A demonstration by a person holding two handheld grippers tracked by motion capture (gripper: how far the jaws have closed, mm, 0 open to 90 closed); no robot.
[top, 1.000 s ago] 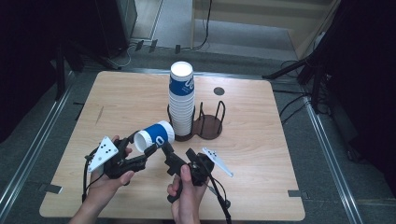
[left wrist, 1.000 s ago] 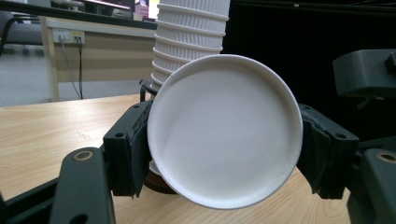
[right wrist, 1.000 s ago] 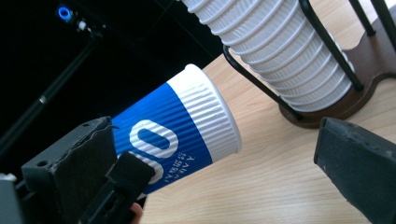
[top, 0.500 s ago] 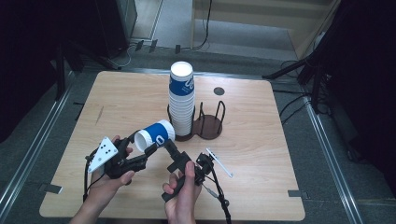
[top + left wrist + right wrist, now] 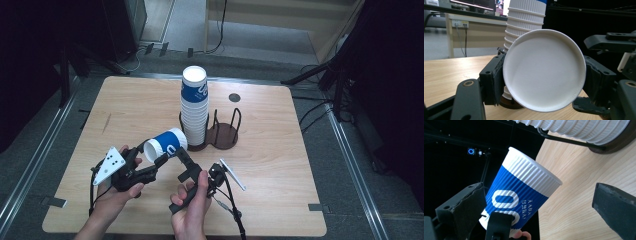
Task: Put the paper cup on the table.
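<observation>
Blue-and-white ribbed paper cup (image 5: 166,144), white "00" visible, smaller print unreadable; held on its side above the table (image 5: 280,165), clamped by left gripper (image 5: 159,161). Right gripper (image 5: 184,161) beside it, jaws apart.

Cup stack (image 5: 194,107) in rack (image 5: 220,134), table (image 5: 280,150) centre; single cup (image 5: 165,145) front-left.

A blue cup (image 5: 166,144) is held on its side by the left gripper (image 5: 159,162), near the stack (image 5: 194,107); the right gripper (image 5: 184,160) is held beside it.
</observation>
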